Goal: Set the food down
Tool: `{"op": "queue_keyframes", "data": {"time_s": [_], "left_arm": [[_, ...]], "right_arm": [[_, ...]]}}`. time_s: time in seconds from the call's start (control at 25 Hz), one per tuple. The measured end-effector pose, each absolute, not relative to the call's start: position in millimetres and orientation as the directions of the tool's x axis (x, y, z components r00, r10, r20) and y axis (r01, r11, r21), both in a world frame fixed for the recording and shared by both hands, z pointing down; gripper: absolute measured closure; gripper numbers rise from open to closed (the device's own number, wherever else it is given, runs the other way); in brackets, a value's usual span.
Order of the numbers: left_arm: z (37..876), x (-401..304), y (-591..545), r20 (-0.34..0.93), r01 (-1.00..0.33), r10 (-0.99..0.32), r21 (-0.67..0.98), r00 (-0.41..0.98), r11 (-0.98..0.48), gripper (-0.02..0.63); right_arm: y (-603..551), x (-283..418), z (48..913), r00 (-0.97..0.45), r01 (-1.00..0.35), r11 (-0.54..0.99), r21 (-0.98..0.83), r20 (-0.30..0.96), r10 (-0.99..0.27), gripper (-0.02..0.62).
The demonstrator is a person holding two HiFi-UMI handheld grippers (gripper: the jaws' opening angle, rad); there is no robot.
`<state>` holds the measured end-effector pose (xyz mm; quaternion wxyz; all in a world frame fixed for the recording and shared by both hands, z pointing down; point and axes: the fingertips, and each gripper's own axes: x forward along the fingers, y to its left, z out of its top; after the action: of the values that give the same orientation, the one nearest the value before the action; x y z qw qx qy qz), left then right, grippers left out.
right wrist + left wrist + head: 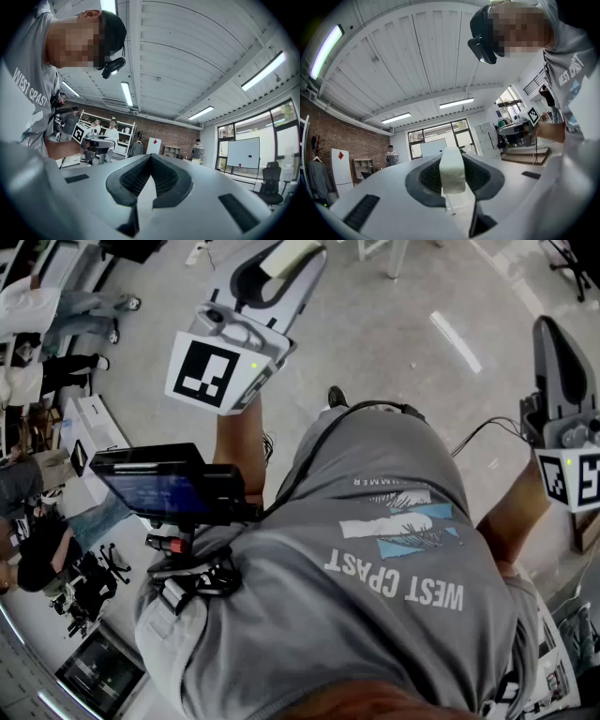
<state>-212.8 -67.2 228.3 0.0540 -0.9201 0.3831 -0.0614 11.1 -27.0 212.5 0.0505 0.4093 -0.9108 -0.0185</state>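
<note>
A grey shirt (375, 549) is filling the head view, showing the words "WEST COAST" and "SUMMER". The left tongs (281, 266) are pointing up in the air over the floor (394, 324). They are pinching the food (452, 169), a small white block, between their dark pads. The right tongs (150, 164) are pointing up too, pressed together with nothing between them. Black-and-white squares are showing on the left cube (211, 371) and the right cube (572, 479).

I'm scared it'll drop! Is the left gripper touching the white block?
Touching. The left gripper view shows the white block pinched in the left gripper, both jaws pressed against its sides with no gap.
</note>
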Motion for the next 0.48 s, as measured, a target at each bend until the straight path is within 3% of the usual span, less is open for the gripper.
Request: {"op": "queue_keyframes", "data": {"time_s": [0.16, 0.48], "left_arm": [[253, -257, -33, 0.078, -0.694, -0.708, -0.147, 0.702, -0.705, 0.500], [249, -231, -43, 0.065, -0.680, -0.693, -0.152, 0.718, -0.718, 0.500]], "right_arm": [[9, -30, 238, -0.650, -0.754, 0.654, 0.066, 0.074, -0.757, 0.589], [1, -4, 232, -0.644, -0.761, 0.646, 0.058, 0.046, -0.764, 0.588]]}}
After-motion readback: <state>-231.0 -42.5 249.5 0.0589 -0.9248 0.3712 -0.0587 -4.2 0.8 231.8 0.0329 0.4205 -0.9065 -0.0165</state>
